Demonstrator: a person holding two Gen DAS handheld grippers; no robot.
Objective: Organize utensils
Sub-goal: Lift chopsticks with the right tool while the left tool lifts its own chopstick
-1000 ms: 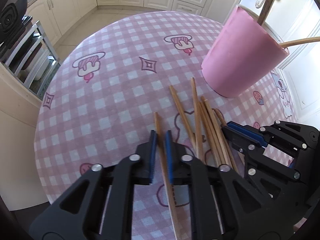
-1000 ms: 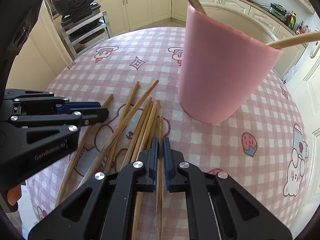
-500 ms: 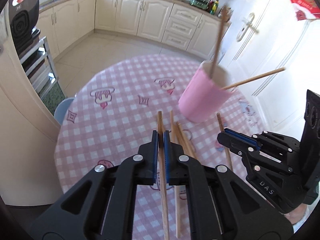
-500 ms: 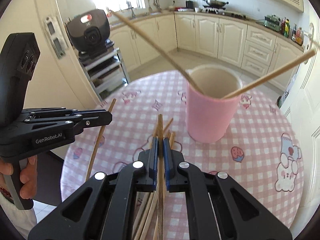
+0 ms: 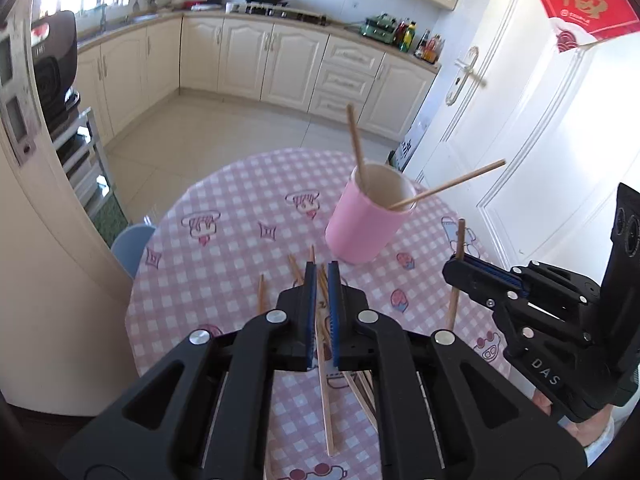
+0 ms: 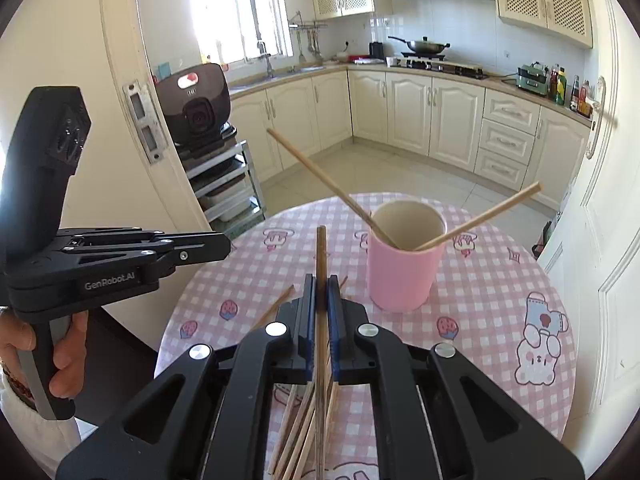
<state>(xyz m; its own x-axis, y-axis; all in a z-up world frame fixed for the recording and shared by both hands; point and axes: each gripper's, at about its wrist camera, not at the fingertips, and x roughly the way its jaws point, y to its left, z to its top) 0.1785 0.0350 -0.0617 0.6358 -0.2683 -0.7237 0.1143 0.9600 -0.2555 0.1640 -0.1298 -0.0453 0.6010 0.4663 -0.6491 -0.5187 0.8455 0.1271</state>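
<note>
"genrobot.ai" on left gripper (image 6: 224, 245)

Beyond my round table (image 5: 224, 216) (pink checked cloth), cream cabinets (image 6: 416, 116) line the tiled floor (image 5: 224, 136); sunlit window (image 6: 236, 8) above them.

The bench (image 5: 224, 240) wears a pink-and-white check with cartoon prints. The cup (image 5: 360, 228) is plain pink, cream inside. The chopsticks (image 6: 304, 432) are light brown wood.
</note>
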